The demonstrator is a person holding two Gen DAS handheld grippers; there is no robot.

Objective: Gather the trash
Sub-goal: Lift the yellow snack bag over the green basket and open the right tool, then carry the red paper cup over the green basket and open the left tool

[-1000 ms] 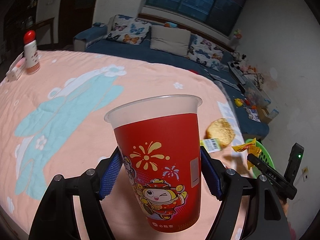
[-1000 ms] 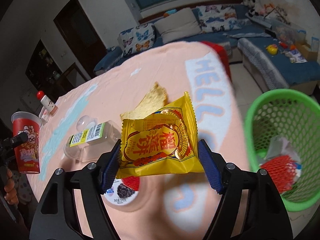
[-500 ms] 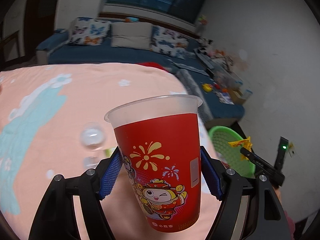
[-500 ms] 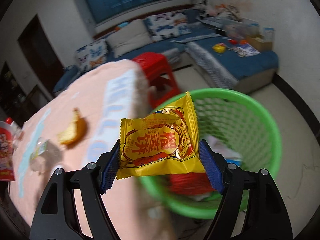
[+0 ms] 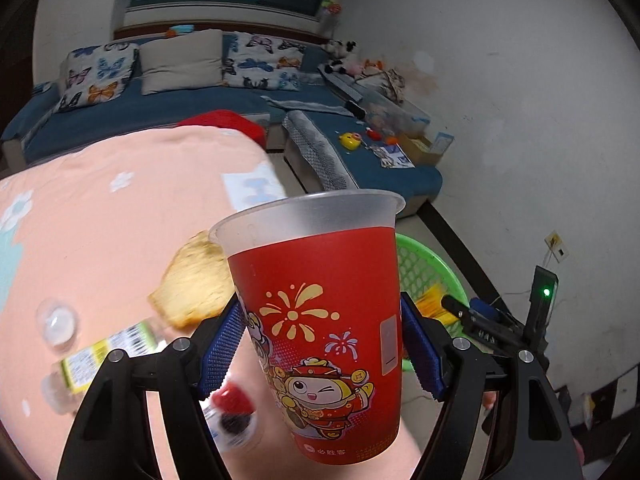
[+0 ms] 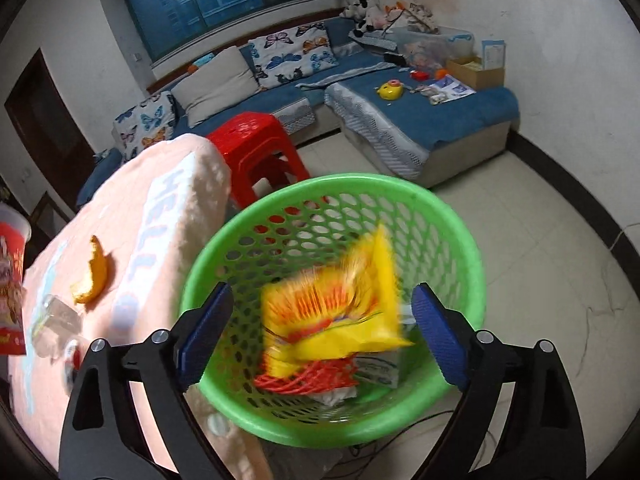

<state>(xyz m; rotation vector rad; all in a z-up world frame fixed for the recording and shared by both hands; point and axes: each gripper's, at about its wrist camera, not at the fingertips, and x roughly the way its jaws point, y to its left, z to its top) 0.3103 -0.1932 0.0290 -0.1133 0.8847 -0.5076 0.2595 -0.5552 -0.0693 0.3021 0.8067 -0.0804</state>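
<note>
My left gripper (image 5: 320, 348) is shut on a red paper cup (image 5: 320, 304) with a cartoon print, held upright above the peach-coloured table cover (image 5: 100, 216). My right gripper (image 6: 320, 336) hangs over the green mesh basket (image 6: 448, 216), and its jaws are opening. The yellow snack wrapper (image 6: 336, 308) is blurred and loose between the blue pads (image 6: 438, 332), touching neither, over the basket. Red netting (image 6: 308, 380) and paper lie at the basket's bottom. The basket (image 5: 424, 268) also shows behind the cup in the left wrist view, beside the right gripper's body (image 5: 492, 320).
On the table lie a piece of bread (image 5: 192, 284), a clear plastic bottle (image 5: 92, 352) with a yellow label and a small cup with a red and dark lid (image 5: 232, 412). A red stool (image 6: 256, 148) stands beside the table. A blue sofa (image 6: 420, 116) lines the far wall.
The right gripper swung from above the table to above the green basket, then spread its jaws and let the yellow wrapper go. The left gripper carried the red cup toward the table's basket side.
</note>
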